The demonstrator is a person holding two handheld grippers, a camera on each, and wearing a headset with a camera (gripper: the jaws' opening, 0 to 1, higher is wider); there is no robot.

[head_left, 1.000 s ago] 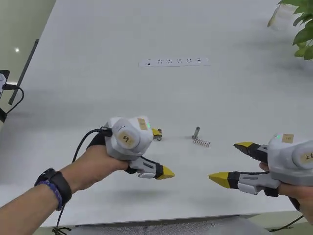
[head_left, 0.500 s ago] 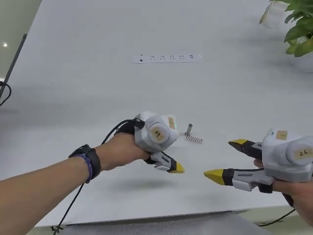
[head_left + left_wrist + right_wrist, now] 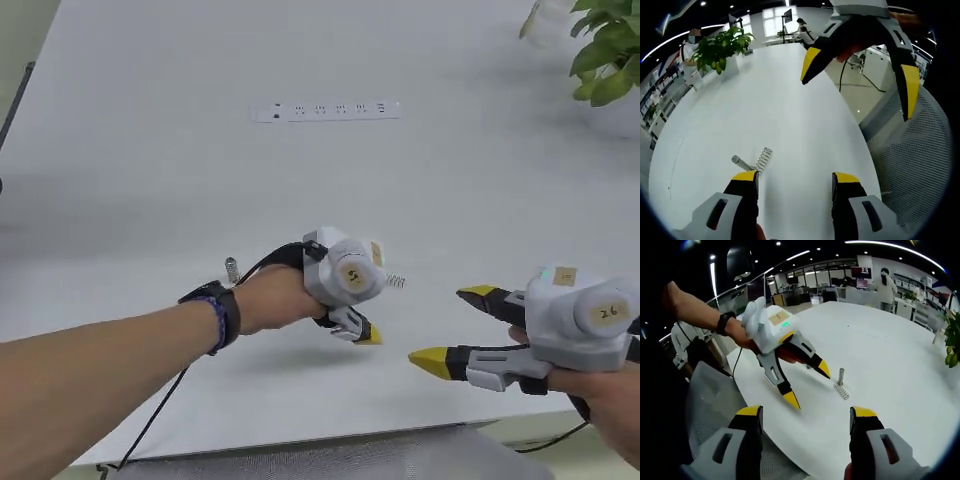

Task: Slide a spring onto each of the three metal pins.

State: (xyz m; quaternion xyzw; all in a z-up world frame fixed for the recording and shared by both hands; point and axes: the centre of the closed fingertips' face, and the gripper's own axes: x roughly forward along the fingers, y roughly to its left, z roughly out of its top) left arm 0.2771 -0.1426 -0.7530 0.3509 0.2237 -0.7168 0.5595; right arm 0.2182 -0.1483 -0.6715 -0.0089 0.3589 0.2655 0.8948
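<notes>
A short metal pin (image 3: pixel 840 376) stands upright on the white table, with a loose spring (image 3: pixel 842 391) lying right beside its base. The left gripper view has the same pin (image 3: pixel 740 162) and spring (image 3: pixel 763 159) just ahead of its left jaw. From the head view, one end of the spring (image 3: pixel 396 281) pokes out past my left gripper (image 3: pixel 371 298), which is open, low over the table and covering the pin. My right gripper (image 3: pixel 452 325) is open and empty, a little right of the spring. Another small upright pin (image 3: pixel 232 268) stands behind my left wrist.
A white power strip (image 3: pixel 325 110) lies far back on the table (image 3: pixel 150 180). A potted plant (image 3: pixel 600 60) stands at the back right corner. A black cable runs from my left hand over the table's front edge. A mesh chair (image 3: pixel 910 165) sits just off the front edge.
My left gripper has moved right along the table to the pin and spring and now covers the pin in the head view. The right gripper has stayed about where it was.
</notes>
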